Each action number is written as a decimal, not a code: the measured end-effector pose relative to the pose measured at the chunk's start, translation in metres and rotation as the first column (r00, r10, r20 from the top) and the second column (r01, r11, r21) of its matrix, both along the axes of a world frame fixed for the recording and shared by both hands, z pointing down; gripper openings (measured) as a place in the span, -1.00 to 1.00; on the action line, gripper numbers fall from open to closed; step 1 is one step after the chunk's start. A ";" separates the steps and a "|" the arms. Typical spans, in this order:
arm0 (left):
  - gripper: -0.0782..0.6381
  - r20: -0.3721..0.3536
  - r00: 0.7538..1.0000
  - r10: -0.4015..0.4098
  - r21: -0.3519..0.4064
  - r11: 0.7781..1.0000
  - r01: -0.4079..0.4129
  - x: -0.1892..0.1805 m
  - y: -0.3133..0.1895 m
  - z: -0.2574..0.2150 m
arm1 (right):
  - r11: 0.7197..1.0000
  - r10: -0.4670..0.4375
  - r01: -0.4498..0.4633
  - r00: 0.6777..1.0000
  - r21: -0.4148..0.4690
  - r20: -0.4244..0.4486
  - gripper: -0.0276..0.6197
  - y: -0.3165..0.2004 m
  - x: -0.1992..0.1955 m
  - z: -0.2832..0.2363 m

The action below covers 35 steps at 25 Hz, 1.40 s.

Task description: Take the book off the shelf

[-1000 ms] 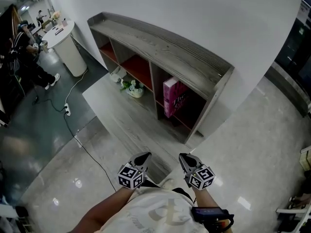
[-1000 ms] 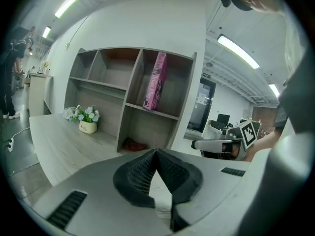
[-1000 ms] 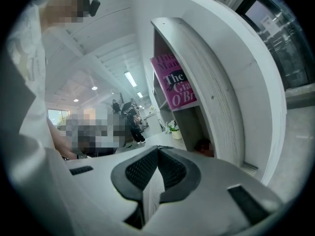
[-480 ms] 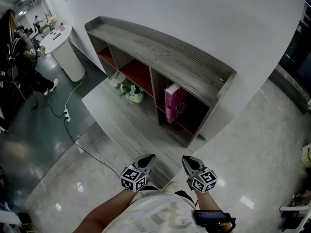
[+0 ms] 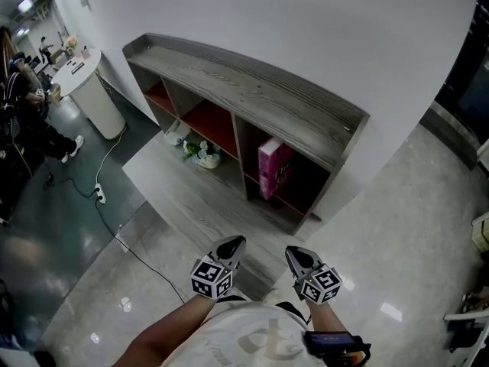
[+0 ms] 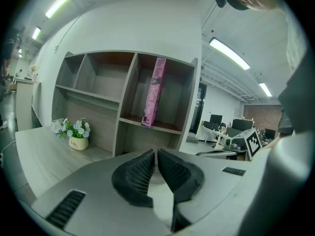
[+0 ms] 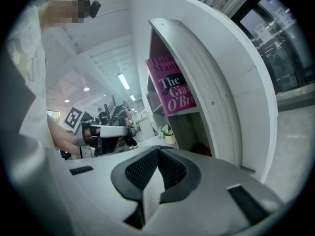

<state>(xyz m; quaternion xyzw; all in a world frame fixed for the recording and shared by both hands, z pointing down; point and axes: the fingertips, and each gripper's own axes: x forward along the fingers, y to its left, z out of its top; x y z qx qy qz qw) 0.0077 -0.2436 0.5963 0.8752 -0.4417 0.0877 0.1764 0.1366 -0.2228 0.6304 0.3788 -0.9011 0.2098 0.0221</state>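
Note:
A pink book (image 5: 273, 167) stands upright in the right-hand compartment of a low grey wooden shelf (image 5: 252, 82) against the white wall. The left gripper view shows the book (image 6: 154, 90) straight ahead and well beyond the jaws. In the right gripper view its cover (image 7: 172, 90) appears past the shelf's side panel (image 7: 216, 92). Both grippers hang close to the person's body, well short of the shelf. My left gripper (image 5: 233, 241) (image 6: 156, 151) is opening, its tips still almost together with nothing between them. My right gripper (image 5: 293, 252) (image 7: 157, 149) is shut and holds nothing.
A small pot of flowers (image 5: 205, 153) (image 6: 76, 132) sits on the low wooden platform (image 5: 191, 197) in front of the shelf. A round white table (image 5: 88, 75), a person (image 5: 19, 121) and a floor cable (image 5: 107, 205) are at the left. Glossy tiles lie underfoot.
The view has shifted slightly, so the shelf sits a little lower and further left. Both grippers stay near the body, low in the frame.

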 end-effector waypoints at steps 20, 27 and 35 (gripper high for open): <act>-0.39 -0.037 0.998 0.045 0.095 0.995 -0.041 0.014 -0.063 -0.059 | 0.997 0.072 -0.072 0.997 -0.016 -0.010 -0.90 0.003 -0.001 0.001; -0.15 -0.027 0.998 0.062 0.126 0.990 -0.058 0.029 -0.093 -0.077 | 0.994 0.107 -0.107 0.994 -0.021 -0.010 -0.90 0.000 0.008 0.004; -0.06 -0.008 0.998 0.065 0.147 0.987 -0.063 0.042 -0.129 -0.093 | 0.990 0.136 -0.136 0.991 -0.026 -0.011 -0.90 -0.005 0.016 0.007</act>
